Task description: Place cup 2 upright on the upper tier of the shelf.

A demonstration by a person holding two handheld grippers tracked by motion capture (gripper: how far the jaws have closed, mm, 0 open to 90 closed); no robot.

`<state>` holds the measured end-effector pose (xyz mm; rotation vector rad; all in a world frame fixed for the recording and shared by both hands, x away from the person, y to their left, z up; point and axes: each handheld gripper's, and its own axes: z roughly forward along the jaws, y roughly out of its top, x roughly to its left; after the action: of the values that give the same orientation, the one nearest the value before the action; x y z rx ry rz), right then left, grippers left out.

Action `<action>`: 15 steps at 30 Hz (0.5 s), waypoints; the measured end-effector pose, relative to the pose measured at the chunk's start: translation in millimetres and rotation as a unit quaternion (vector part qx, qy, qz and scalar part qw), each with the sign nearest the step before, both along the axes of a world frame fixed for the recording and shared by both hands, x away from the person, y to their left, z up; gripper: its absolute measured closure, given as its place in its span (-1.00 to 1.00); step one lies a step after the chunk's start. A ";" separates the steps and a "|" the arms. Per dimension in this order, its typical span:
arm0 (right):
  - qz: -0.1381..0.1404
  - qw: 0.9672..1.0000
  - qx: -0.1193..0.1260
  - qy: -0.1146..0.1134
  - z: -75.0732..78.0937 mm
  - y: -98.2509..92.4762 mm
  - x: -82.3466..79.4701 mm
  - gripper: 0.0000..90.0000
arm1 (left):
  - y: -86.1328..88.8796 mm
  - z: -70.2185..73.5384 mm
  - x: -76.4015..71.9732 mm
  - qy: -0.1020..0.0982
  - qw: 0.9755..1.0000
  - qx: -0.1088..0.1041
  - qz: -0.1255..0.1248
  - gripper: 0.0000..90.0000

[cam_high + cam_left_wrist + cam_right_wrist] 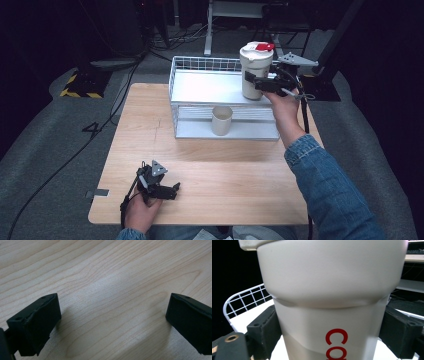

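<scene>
Tumbler [256, 70] rigid, smooth, likely slippery, top-heavy with lid; right gripper [261, 82] pinching mid-body, best below shoulder. Left gripper [167, 190] spread, resting on desk [220, 175].

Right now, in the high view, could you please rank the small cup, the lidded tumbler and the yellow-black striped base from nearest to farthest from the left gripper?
From the left gripper:
1. Small cup, on the rack's lower shelf, up and right.
2. Yellow-black striped base, on the floor, far left.
3. Lidded tumbler, on the upper shelf, in the right gripper.
</scene>
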<state>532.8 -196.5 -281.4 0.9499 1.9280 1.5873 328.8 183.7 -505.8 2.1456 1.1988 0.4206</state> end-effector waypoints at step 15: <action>-0.002 1.000 0.017 0.000 -5.5 13.1 9.0 -0.70 | 0.0 0.0 0.0 0.000 1.000 0.000 0.000 -0.99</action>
<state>541.8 -183.4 -286.9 0.9676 1.9033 1.6222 328.8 183.7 -505.7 2.1460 1.1988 0.4214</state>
